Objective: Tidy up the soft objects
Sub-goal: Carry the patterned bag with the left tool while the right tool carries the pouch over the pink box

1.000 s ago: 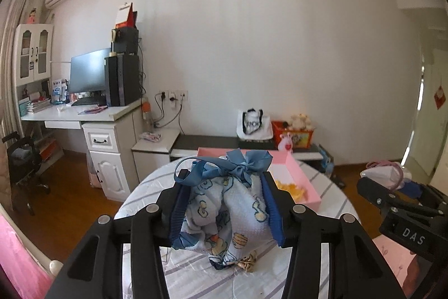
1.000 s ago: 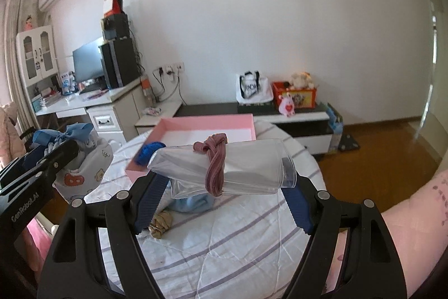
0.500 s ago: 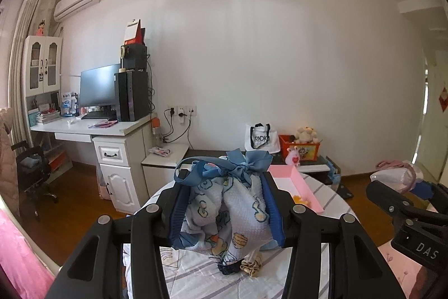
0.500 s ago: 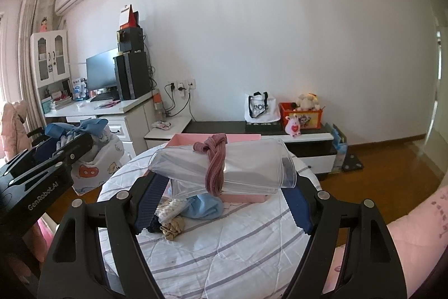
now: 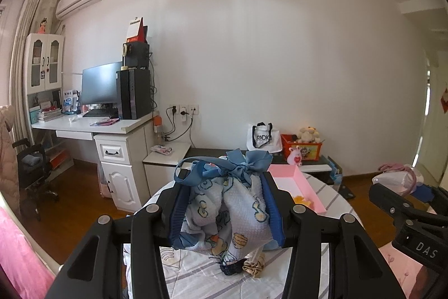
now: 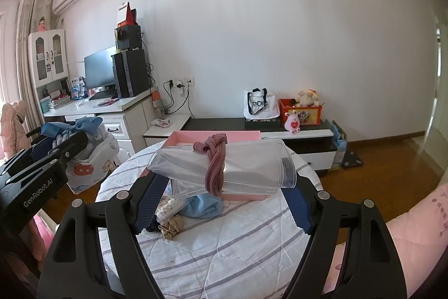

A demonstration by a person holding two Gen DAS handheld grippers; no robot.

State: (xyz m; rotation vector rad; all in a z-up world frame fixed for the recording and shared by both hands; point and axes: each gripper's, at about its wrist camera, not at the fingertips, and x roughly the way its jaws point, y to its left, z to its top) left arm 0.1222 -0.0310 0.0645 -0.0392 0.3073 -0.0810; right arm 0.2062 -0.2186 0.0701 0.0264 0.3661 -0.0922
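My left gripper (image 5: 225,203) is shut on a light-blue printed cloth pouch (image 5: 224,215) with a blue ribbon bow (image 5: 246,161), held above the round table (image 6: 224,248). It also shows in the right wrist view (image 6: 89,156). My right gripper (image 6: 221,187) is shut on a clear plastic bag (image 6: 246,167) bound with a mauve knit hair tie (image 6: 214,170). A pink tray (image 5: 296,187) lies at the table's far side. A beige scrunchie (image 6: 170,227), a dark scrunchie and a light-blue cloth (image 6: 204,208) lie on the table under the bag.
The table has a white striped quilted cover. Behind it stand a low black-and-white TV cabinet (image 6: 294,128) with a tote bag and a toy box, and a white desk (image 5: 92,128) with monitor at the left. Wooden floor surrounds the table.
Both grippers have risen and tilted up with their loads; the table and pink tray sit lower and smaller in both views. Grips are unchanged.
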